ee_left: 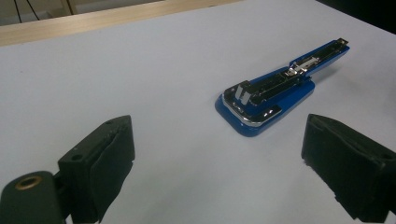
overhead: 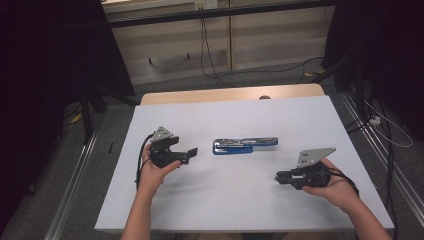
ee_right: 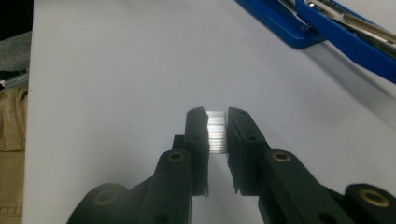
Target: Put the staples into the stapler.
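Observation:
A blue stapler (overhead: 245, 145) lies swung open on the white table top (overhead: 225, 200), its metal staple channel facing up. My left gripper (overhead: 192, 152) is held just left of it, pointing at it. In the left gripper view the stapler (ee_left: 266, 98) lies ahead of the left gripper (ee_left: 217, 135), whose jaws stand wide apart with nothing between them. My right gripper (overhead: 277, 177) hovers right of and nearer than the stapler, pointing left. In the right gripper view the right gripper (ee_right: 217, 114) is shut on a short silver strip of staples (ee_right: 216, 133), and the stapler (ee_right: 327, 23) lies at the upper right.
A wooden table edge (overhead: 230, 94) shows beyond the white top. Cables (overhead: 210, 60) run over the grey floor behind, and dark stands and curtains flank the table. White surface lies bare around the stapler.

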`<state>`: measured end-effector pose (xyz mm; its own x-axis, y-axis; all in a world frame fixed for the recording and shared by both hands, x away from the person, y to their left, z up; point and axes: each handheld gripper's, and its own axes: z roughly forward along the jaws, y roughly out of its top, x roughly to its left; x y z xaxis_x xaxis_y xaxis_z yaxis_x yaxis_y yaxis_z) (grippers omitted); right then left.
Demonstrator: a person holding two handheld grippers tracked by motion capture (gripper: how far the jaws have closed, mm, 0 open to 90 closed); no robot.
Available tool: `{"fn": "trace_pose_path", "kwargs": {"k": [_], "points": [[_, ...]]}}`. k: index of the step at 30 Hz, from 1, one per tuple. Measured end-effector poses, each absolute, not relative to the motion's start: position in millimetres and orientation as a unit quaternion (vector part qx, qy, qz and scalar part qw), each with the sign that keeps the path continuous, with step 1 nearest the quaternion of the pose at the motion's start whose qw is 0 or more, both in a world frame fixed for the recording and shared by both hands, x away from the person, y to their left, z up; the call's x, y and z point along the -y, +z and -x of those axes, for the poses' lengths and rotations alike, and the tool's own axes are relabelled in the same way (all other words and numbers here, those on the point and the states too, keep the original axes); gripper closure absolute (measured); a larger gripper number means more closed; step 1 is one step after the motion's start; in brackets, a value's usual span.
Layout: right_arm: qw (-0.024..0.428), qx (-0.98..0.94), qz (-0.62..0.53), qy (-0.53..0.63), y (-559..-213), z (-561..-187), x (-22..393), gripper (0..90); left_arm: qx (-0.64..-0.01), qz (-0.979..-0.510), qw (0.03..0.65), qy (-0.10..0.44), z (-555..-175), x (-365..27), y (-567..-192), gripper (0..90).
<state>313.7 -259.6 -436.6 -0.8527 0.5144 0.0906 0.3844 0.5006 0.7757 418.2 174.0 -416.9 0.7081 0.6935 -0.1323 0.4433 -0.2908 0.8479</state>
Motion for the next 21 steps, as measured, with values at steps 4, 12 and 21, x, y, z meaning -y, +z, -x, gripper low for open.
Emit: {"fn": "trace_pose_path", "kwargs": {"k": [4, 12, 21], "points": [[0.075, -0.869, -0.253, 0.419, -433.4, -323.4, 255.1, 79.4, -0.363, -0.79, 0.477, 0.13, -418.1, -176.3, -416.5, 9.4], [0.085, -0.87, -0.241, 0.422, -419.7, -338.8, 245.5, 79.4, -0.369, -0.79, 0.471, 0.136, -417.7, -180.1, -415.1, 9.0], [0.091, -0.867, -0.239, 0.428, -405.8, -356.3, 239.4, 79.4, -0.368, -0.792, 0.469, 0.133, -418.2, -180.5, -415.3, 8.8]]}}
